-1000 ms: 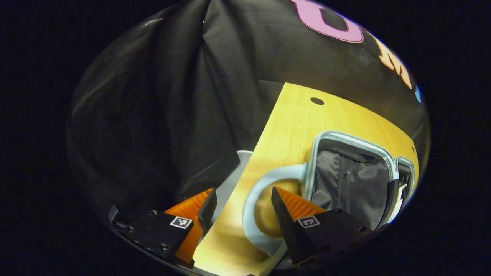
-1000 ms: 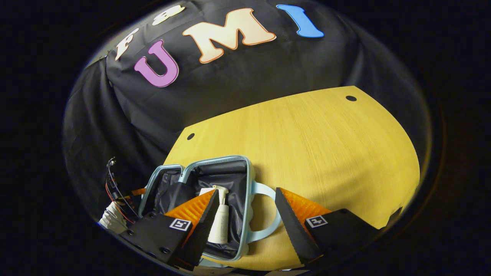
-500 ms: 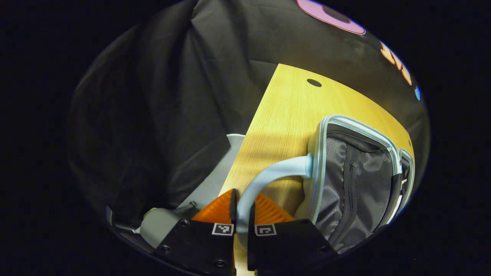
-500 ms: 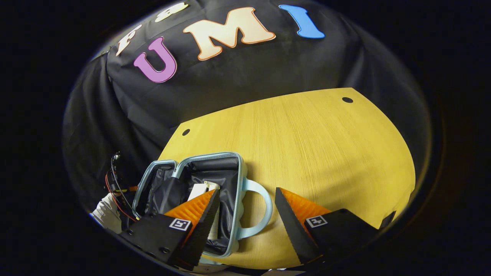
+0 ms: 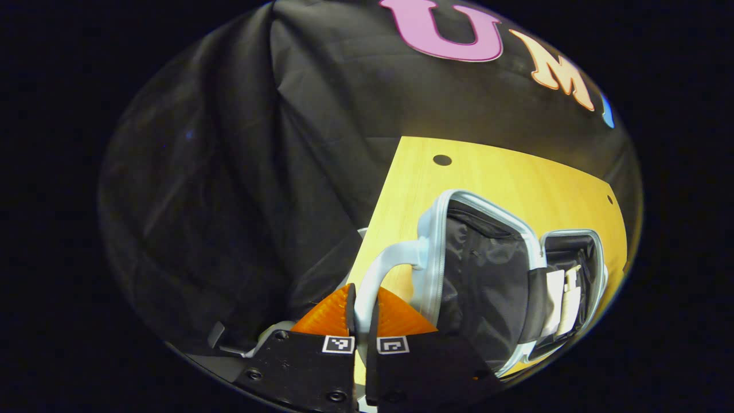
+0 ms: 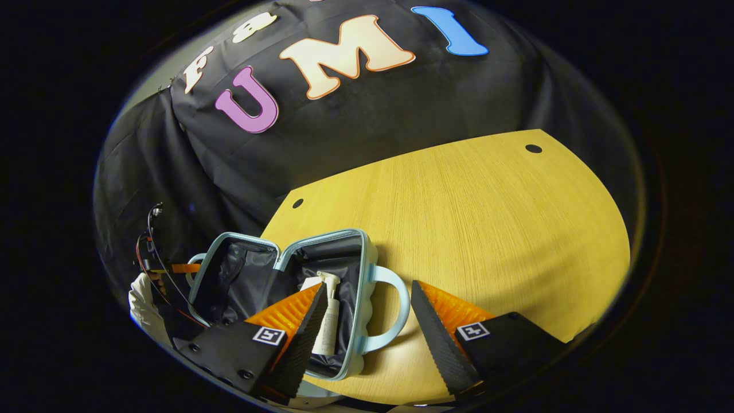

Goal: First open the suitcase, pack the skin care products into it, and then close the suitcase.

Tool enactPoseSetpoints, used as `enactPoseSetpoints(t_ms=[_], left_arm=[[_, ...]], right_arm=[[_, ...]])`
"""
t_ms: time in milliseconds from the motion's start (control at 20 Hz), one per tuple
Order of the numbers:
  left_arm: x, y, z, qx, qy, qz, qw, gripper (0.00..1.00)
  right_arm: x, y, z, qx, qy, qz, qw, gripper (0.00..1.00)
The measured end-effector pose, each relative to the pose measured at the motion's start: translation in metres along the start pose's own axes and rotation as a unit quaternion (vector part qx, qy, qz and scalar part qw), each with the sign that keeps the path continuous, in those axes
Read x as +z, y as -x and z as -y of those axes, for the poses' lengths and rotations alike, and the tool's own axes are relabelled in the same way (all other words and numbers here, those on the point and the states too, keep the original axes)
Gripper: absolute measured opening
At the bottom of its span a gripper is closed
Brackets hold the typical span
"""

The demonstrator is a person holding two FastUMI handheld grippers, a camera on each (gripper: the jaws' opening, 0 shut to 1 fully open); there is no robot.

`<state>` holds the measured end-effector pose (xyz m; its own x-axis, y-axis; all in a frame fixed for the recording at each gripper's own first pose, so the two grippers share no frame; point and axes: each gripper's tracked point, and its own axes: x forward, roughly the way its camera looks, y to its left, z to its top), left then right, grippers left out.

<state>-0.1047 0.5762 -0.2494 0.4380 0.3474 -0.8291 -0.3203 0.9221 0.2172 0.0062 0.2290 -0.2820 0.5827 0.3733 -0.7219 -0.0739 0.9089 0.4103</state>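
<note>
Left hand-held gripper (image 5: 361,321) pinched tight on the pale blue handle (image 5: 383,269) of the open suitcase (image 5: 487,275), lid half tipped up off the yellow counter (image 5: 504,172), white things (image 5: 565,295) inside.

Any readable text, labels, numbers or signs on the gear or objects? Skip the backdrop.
No readable words or numbers.
Left gripper, jaws shut on the suitcase handle: square coded markers, pattern only.
Right gripper, jaws open: square coded markers, pattern only.
Pump bottle in the suitcase: print too small to read.
White pack beside it: dark marks, too blurred.
</note>
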Motion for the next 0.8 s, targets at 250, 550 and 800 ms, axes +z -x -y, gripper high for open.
enactPoseSetpoints(t_ms=[250,550,800], left_arm=[[0.02,0.051,0.046,-0.029,0.005,0.011,1.0,0.0],[0.066,0.108,0.114,-0.112,0.05,0.08,0.989,0.0],[0.096,0.137,0.192,-0.175,0.059,0.124,0.975,0.0]], right_arm=[[0.013,0.01,0.011,0.018,-0.008,0.016,1.0,0.93],[0.02,0.032,0.036,0.021,-0.023,0.031,0.999,0.93],[0.025,0.048,0.062,0.013,-0.035,0.043,0.998,0.93]])
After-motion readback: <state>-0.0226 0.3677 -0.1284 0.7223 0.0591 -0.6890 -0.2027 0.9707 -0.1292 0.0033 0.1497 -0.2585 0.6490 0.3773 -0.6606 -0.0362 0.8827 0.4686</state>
